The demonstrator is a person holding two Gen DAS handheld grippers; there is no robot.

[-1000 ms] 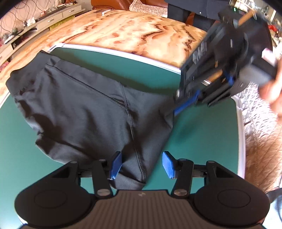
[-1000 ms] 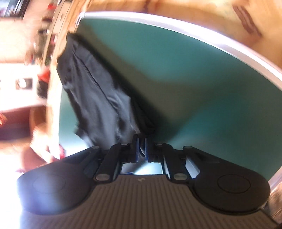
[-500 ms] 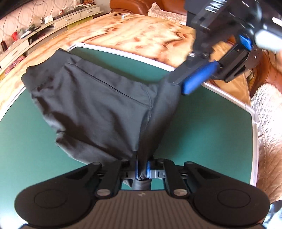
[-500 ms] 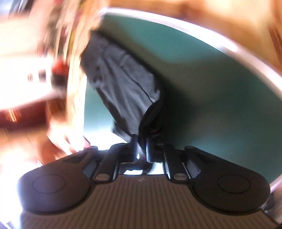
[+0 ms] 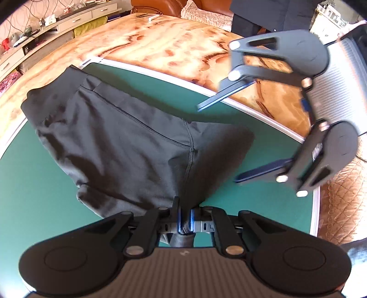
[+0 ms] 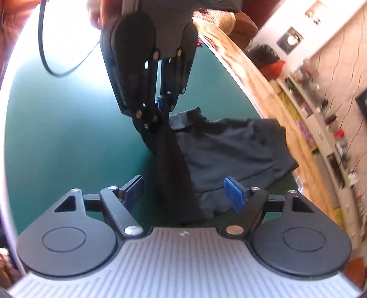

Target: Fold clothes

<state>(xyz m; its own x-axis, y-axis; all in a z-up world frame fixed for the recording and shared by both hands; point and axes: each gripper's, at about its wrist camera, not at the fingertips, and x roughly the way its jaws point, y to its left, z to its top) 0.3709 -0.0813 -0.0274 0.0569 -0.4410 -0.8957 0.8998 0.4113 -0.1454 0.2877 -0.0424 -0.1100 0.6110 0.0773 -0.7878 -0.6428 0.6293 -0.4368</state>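
Dark grey shorts [image 5: 119,137] lie spread on the green mat [image 5: 263,160], waistband at the far left. My left gripper [image 5: 184,220] is shut on a bunched edge of the shorts and holds it a little off the mat. In the right wrist view the left gripper [image 6: 160,107] pinches that lifted fold of the shorts [image 6: 229,146]. My right gripper [image 5: 218,143] hovers at the right, its jaws opening wide. From its own camera the right gripper [image 6: 183,192] has the hanging fold between its blue pads [image 6: 234,194], and neither pad touches it.
The mat has a white rim [image 5: 259,114] and lies on a marble-patterned top [image 5: 160,45]. A long low cabinet [image 5: 45,27] with small items runs along the far wall. A person in dark clothes [image 5: 263,13] stands behind. A black cable [image 6: 45,57] loops over the mat.
The left gripper closed on the shorts' near edge and raised it slightly. The right gripper let go of the fabric, opened wide and drew back to the right.
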